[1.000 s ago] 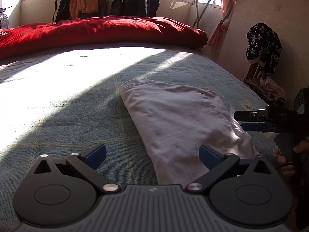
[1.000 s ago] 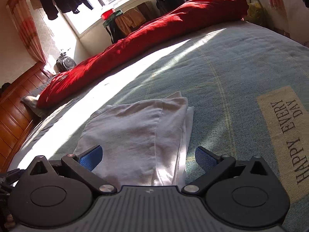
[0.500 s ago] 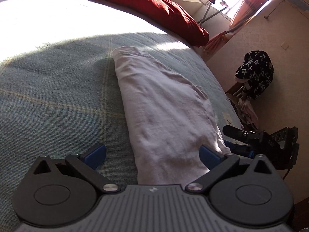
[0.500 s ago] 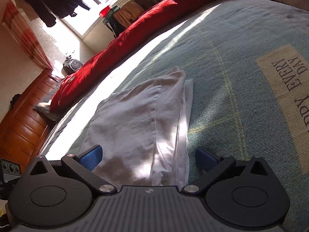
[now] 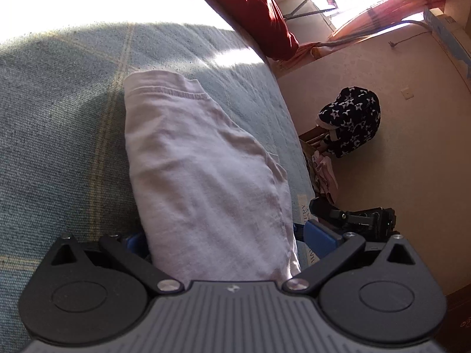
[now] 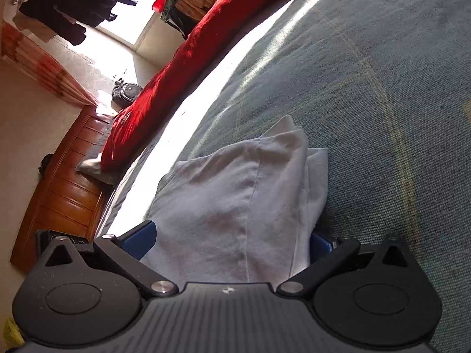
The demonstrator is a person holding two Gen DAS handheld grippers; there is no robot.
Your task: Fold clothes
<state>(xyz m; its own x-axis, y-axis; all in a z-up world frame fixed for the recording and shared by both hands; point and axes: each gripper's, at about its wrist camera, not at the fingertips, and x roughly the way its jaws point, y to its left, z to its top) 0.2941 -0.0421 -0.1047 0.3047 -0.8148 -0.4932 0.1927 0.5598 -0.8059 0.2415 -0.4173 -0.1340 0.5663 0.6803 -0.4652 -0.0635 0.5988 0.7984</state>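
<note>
Lying across the blue-green bed (image 5: 59, 123) in a long band of shade is the pale folded garment (image 5: 200, 176), already narrowed to a strip, with the red duvet (image 6: 164, 70) heaped along the far side in full sun. A second ago both tools hung back from the cloth with a clear stretch of it showing ahead of them; now each has tipped over and pushed in at the near end, so the fabric fills the space between the fingers. I take that to mean the lengthwise folds are done and the two ends of this edge are being taken up for a last fold, bringing the near end over toward the hem at the far end.

The left tool (image 5: 225, 236) stands wide apart, its blue pads either side of the strip, the left pad half hidden under the cloth's edge and the right one just clear of it. The right tool (image 6: 232, 235) is likewise spread wide, straddling the same near end at the other corner, where the layered folded edge (image 6: 312, 182) sits against its right pad. Neither has closed on the cloth yet. From the left camera, the right tool's dark body shows just beyond the bed's edge.
</note>
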